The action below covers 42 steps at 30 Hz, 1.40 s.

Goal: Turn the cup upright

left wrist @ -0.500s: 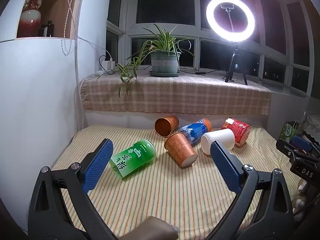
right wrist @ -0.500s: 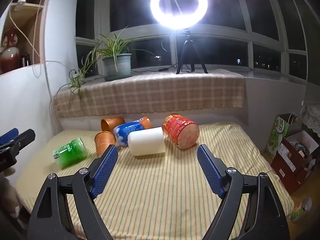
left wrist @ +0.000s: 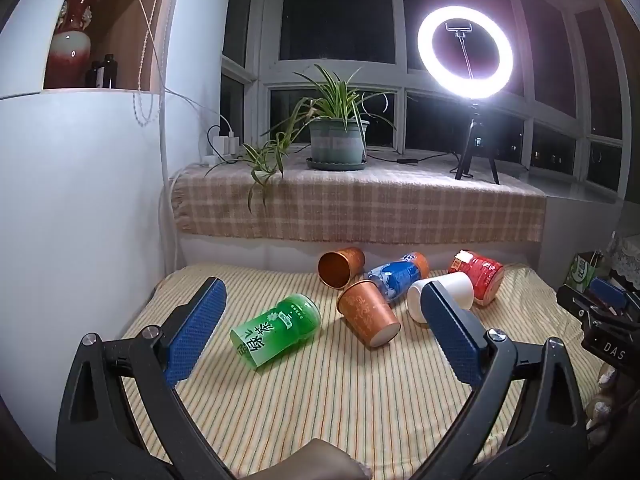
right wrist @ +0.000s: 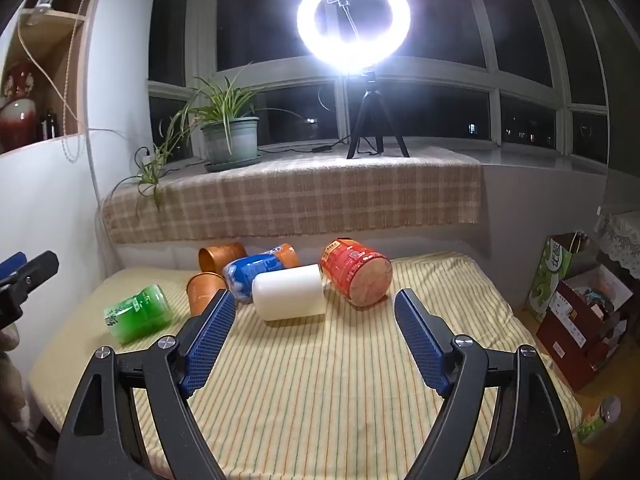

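Altogether six cups lie tipped on the striped mattress [left wrist: 360,412]: two copper cups [left wrist: 370,314], one green cup [left wrist: 276,330], one blue cup [left wrist: 396,276], one white cup [right wrist: 290,296], one red cup [right wrist: 356,276]. Both the left gripper [left wrist: 320,320] and right gripper [right wrist: 314,326] gape wide, holding nothing, short of the cups.

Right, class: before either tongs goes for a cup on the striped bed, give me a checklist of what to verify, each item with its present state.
1. Left tongs open and holding nothing: ok.
2. Right tongs open and holding nothing: ok.
3. All cups upright: not ok. The green cup, the white cup and the red cup all lie on their sides.
4. Green cup free of its neighbours: ok, it lies apart on the striped bed.
5. White cup free of its neighbours: not ok, the blue cup and the red cup press close beside it.
6. Cups empty: cannot tell for most.
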Motion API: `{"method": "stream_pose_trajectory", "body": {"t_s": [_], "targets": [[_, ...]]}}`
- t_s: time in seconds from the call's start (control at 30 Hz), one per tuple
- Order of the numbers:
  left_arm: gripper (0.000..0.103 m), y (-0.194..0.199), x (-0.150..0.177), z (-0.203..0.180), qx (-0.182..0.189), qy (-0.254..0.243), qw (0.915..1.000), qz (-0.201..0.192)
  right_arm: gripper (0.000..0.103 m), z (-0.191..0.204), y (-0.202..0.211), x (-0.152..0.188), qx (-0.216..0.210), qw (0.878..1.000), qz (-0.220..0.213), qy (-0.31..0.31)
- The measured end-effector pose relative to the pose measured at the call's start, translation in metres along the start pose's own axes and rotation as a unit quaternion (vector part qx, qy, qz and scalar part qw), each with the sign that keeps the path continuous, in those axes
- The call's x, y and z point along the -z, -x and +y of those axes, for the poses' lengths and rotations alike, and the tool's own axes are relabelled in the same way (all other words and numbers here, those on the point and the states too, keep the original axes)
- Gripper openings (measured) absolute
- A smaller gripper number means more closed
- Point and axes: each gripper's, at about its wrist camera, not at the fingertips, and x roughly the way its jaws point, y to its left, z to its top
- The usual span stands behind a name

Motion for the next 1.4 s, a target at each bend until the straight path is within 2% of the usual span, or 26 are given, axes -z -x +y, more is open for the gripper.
{"method": "stream_pose_trajectory", "body": {"t_s": [1.4], "targets": [[0.100, 0.0095, -0.0026, 0.0042, 0.001, 0.001, 1.0000, -0.005, 0.082, 0.0060, -0.0010, 0.0007, 0.002, 1.000, -0.004, -0.001]]}}
